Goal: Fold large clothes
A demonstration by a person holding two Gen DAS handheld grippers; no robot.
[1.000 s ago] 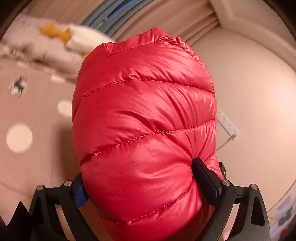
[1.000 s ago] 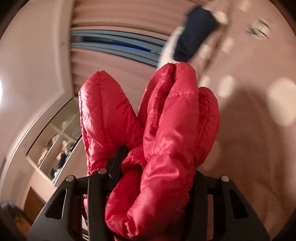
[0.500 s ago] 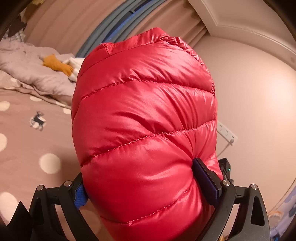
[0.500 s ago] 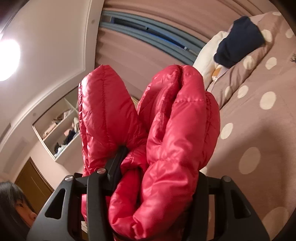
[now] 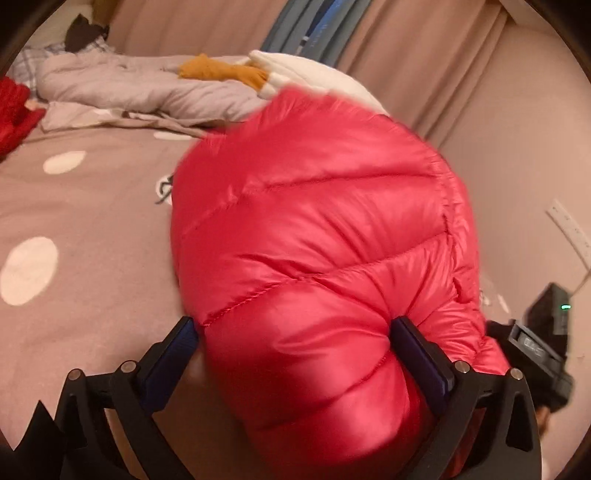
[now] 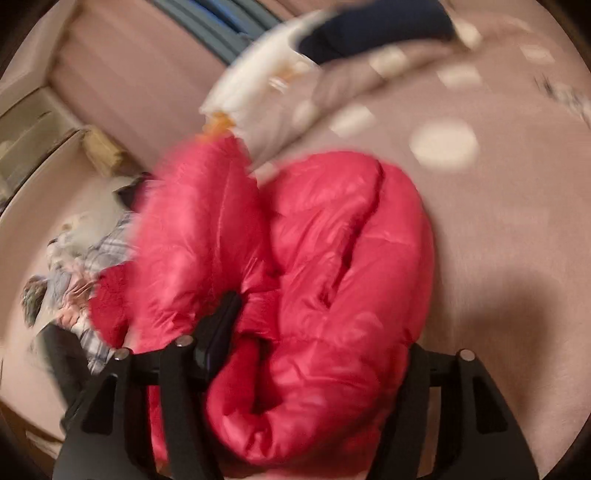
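A shiny red quilted down jacket (image 5: 317, 258) fills the left wrist view. My left gripper (image 5: 295, 332) is shut on a thick puffed fold of it, with a pad pressed in on each side. In the right wrist view the same red jacket (image 6: 332, 266) bunches in several folds. My right gripper (image 6: 314, 332) is shut on the bunch, one finger (image 6: 218, 332) buried between folds. Both grippers hold the jacket above a dusty pink bedspread with white dots (image 5: 74, 221). This view is motion-blurred.
Along the bed's far edge lie a grey garment (image 5: 129, 85), an orange item (image 5: 221, 72) and a white pillow (image 5: 325, 79). A red knit piece (image 5: 11, 107) sits far left. A navy garment (image 6: 376, 29) and a plaid clothes pile (image 6: 85, 258) show in the right wrist view. Curtains hang behind.
Both grippers tipped down from the ceiling and walls toward the bed, carrying the jacket with them. The grips on the jacket have not changed.
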